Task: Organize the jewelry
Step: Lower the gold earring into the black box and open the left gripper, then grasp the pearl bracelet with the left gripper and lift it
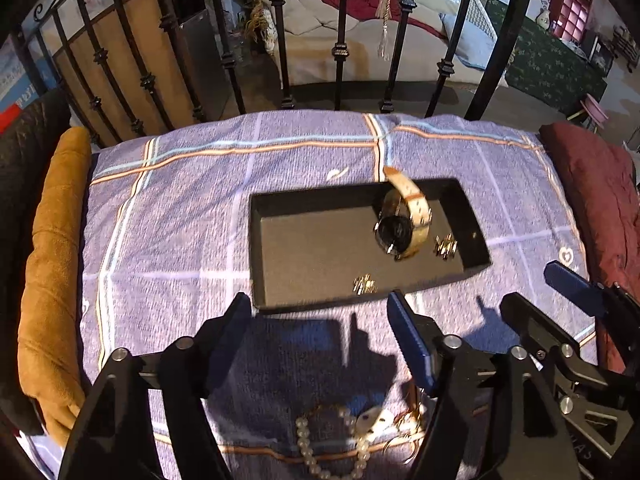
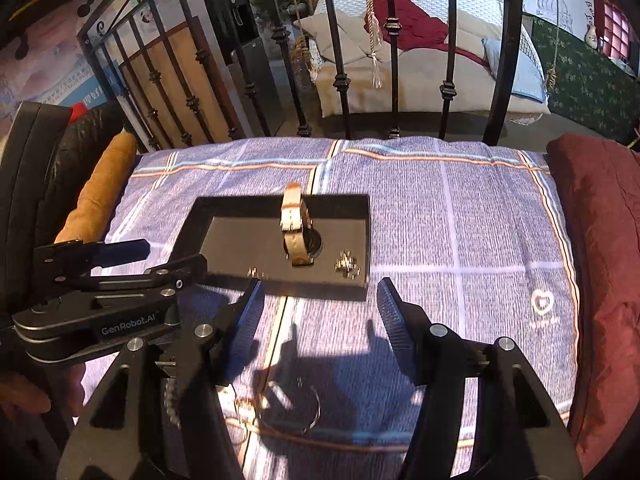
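A black tray (image 1: 312, 248) lies on the checked purple cloth. In it stands a watch (image 1: 404, 220) with a beige strap, with one gold earring (image 1: 446, 246) to its right and another (image 1: 365, 284) near the tray's front wall. My left gripper (image 1: 320, 320) hovers open just short of the tray, nothing between its fingers. A pearl bracelet (image 1: 320, 452) and small gold pieces (image 1: 404, 420) lie on the cloth below it. In the right wrist view, my right gripper (image 2: 320, 300) is open and empty before the tray (image 2: 236, 240), over a thin ring (image 2: 296, 412). The watch (image 2: 296, 232) stands upright.
A black iron railing (image 1: 340, 52) runs behind the cloth. An orange cushion (image 1: 52, 260) borders the left side and a dark red cushion (image 1: 592, 200) the right. The left gripper (image 2: 176, 256) shows at the left of the right wrist view, a hand (image 2: 24, 392) under it.
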Tool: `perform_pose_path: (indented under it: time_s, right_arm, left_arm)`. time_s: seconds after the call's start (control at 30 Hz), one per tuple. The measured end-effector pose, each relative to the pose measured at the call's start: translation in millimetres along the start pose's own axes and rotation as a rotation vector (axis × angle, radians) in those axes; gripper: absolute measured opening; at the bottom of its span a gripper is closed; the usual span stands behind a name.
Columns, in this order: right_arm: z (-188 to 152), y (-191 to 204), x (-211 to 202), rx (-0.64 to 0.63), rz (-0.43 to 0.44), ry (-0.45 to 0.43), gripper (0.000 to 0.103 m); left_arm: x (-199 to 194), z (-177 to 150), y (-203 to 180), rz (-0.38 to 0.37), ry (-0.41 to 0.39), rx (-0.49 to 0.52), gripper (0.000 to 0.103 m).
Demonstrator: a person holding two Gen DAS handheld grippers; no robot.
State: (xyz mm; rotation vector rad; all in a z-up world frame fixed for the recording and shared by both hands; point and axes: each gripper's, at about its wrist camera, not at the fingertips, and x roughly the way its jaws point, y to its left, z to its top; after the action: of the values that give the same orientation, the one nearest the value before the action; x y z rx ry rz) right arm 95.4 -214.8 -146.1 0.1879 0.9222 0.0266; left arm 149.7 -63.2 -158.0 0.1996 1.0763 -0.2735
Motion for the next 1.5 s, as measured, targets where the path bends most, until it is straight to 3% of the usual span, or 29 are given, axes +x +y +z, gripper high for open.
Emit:
perform_pose_path:
  time_s: [0.13, 0.27, 0.37, 0.57, 0.7, 0.83, 0.93, 1.0, 1.07, 1.1, 1.2, 1.23, 1.5]
  right_arm:
    - [-20, 4, -5, -0.022, -0.033, 0.023, 0.059]
    - [-40, 2, -6, -0.022, -0.074, 0.054, 0.059]
    - [-53, -3, -5, 0.002, -0.091, 0.085, 0.059]
    - [-80, -3, 3, 0.029, -0.110, 0.152, 0.059]
    - [-90, 2, 14, 0.018, -0.115, 0.168, 0.059]
    - [-94, 4, 31, 0.012, -0.139, 0.187, 0.059]
    - [-99, 7, 41, -0.019, -0.172, 0.193, 0.059]
    - [-99, 12, 41, -0.043, -0.178, 0.193, 0.050]
    - [-99, 14, 39, -0.055, -0.183, 0.200, 0.014]
    - [-97, 14, 38, -0.061, -0.188, 0.205, 0.006]
    - [-94, 5, 34, -0.014, -0.151, 0.221, 0.003]
    - [-93, 2, 31, 0.002, -0.142, 0.218, 0.003]
    - [-73, 3, -7, 0.019, -0.096, 0.138, 0.003]
  left_arm:
    - [-4, -26, 6, 0.047, 0.031, -0.010, 0.078]
    - [-8, -53, 15, 0.115, 0.053, -0.023, 0.091]
    - [-13, -72, 25, 0.141, 0.073, -0.032, 0.092]
    - [-5, -102, 37, 0.107, 0.134, -0.082, 0.091]
    - [7, -103, 29, 0.086, 0.147, -0.071, 0.091]
    - [30, -104, 24, 0.118, 0.207, -0.049, 0.093]
    - [32, -106, 29, 0.101, 0.206, -0.084, 0.093]
    - [29, -107, 31, 0.089, 0.203, -0.091, 0.083]
    - [24, -106, 32, 0.085, 0.193, -0.089, 0.061]
    - [21, -106, 33, 0.081, 0.192, -0.089, 0.055]
    - [15, -105, 35, 0.061, 0.192, -0.082, 0.014]
    - [13, -104, 38, 0.044, 0.195, -0.097, 0.009]
    - [-21, -93, 48, -0.056, 0.156, -0.189, 0.009]
